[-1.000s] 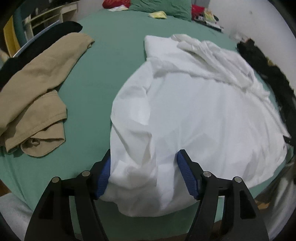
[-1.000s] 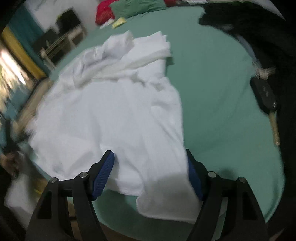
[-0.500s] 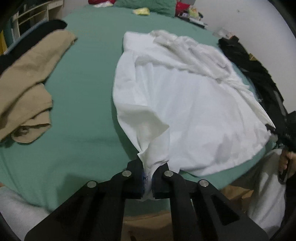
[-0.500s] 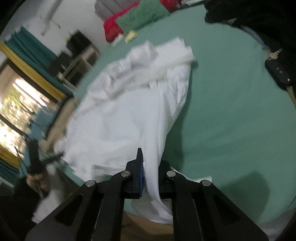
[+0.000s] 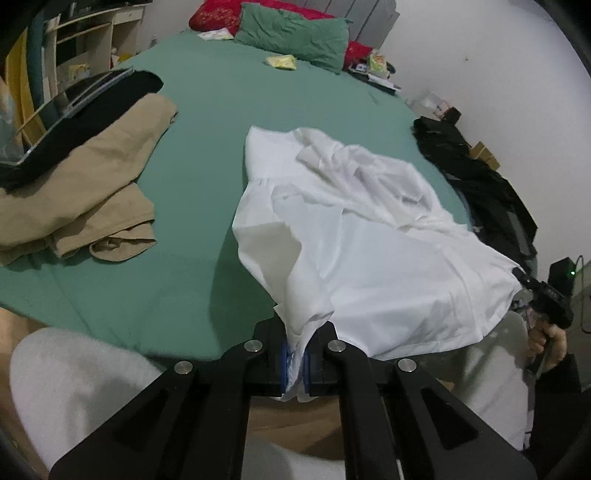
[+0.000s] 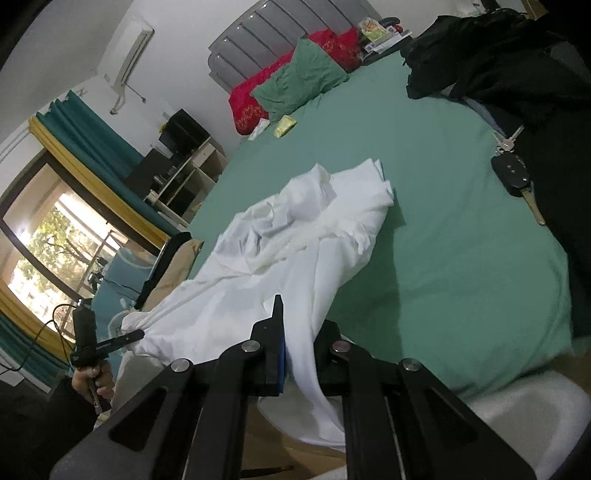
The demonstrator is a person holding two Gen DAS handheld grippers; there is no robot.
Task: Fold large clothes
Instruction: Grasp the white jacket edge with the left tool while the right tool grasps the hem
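A white shirt is spread on the green bed, its collar end crumpled toward the pillows and its near hem raised off the sheet. The hem's left corner is clamped between the blue pads of the left gripper, whose jaws are pressed tight on a bunch of cloth that sticks out below them. The other corner is pinched by the right gripper, jaws likewise clenched on the fabric, with a loose flap hung down past the bed edge. From each grip the cloth is drawn taut in a ridge up toward the shirt's middle.

Tan trousers are folded on the left of the bed, well apart from the shirt, with a dark item beside them. Black clothes are piled at the right edge, and keys lie just beside them. A green pillow and a red pillow are seen at the headboard.
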